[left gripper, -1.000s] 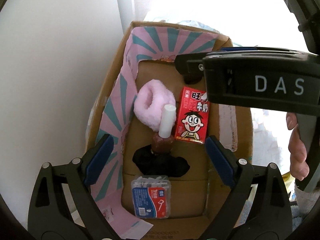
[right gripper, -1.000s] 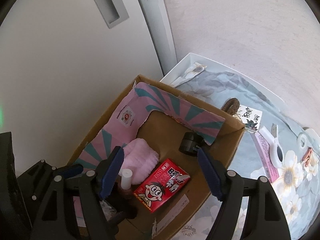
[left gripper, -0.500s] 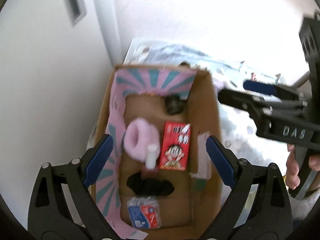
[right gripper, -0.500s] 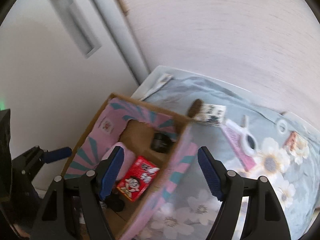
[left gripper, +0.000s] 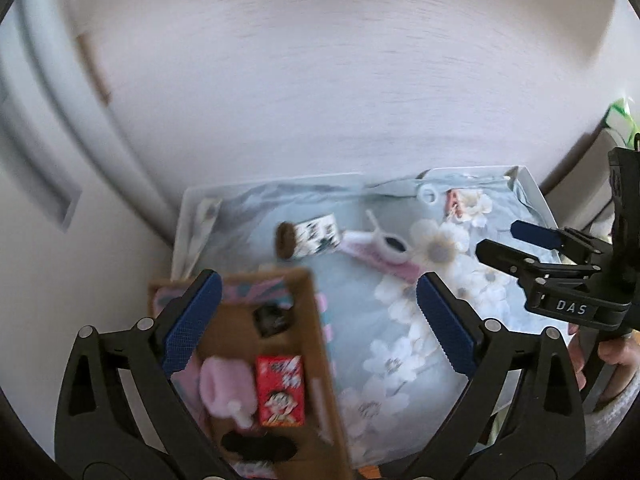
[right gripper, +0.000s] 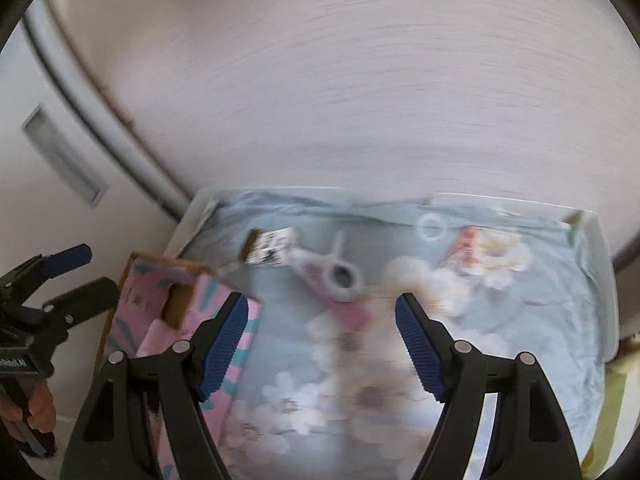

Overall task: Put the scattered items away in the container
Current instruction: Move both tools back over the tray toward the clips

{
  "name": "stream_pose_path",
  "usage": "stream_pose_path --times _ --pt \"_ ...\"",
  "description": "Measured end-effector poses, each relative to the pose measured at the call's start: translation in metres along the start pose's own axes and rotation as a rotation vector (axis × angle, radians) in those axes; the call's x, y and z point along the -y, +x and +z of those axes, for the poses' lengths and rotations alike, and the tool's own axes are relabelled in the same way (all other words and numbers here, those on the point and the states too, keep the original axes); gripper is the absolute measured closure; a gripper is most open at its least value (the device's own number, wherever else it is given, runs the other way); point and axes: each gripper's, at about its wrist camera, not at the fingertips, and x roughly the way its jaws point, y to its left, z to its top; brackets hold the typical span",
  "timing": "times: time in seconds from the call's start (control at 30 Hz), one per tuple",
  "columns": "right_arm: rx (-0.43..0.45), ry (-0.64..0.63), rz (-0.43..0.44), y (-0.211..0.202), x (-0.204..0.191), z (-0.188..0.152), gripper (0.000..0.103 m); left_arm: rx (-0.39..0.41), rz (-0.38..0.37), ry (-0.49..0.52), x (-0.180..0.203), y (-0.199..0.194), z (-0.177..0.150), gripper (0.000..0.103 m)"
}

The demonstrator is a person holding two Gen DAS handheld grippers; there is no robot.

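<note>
- Left gripper (left gripper: 316, 320): jaws spread wide, nothing between them, above the cardboard box (left gripper: 316, 344).
- Right gripper (right gripper: 322, 344): jaws apart, empty, over the floral cloth (right gripper: 520, 320).
- Box contents: pink fluffy item (left gripper: 224, 386), red snack carton (left gripper: 280, 390), small black object (left gripper: 272, 318).
- Beyond the box, lying on the cloth: patterned packet (left gripper: 312, 236), white clip (left gripper: 390, 242) on a pink box (left gripper: 404, 268), white ring (left gripper: 428, 194). Images blurred.
</note>
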Motion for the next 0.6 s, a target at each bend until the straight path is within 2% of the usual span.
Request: stream_pose_path --times 0.17,0.27,0.43,0.6 --pt "0.020 0.057 -0.035 -0.009 0.034 0.003 0.031 -0.038 -0.049 0.029 0.035 0.015 0.018 0.005" --pt "0.020 0.085 -0.056 -0.009 0.056 0.006 0.031 -0.077 -0.065 0.029 0.052 0.039 0.026 0.005" --pt "0.002 0.112 -0.081 0.001 0.083 0.006 0.031 -0.123 -0.039 0.021 0.075 0.079 0.031 0.005" --pt "-0.029 0.130 -0.099 0.023 0.108 0.009 0.031 -0.176 -0.012 -0.036 0.084 0.126 0.030 0.005"
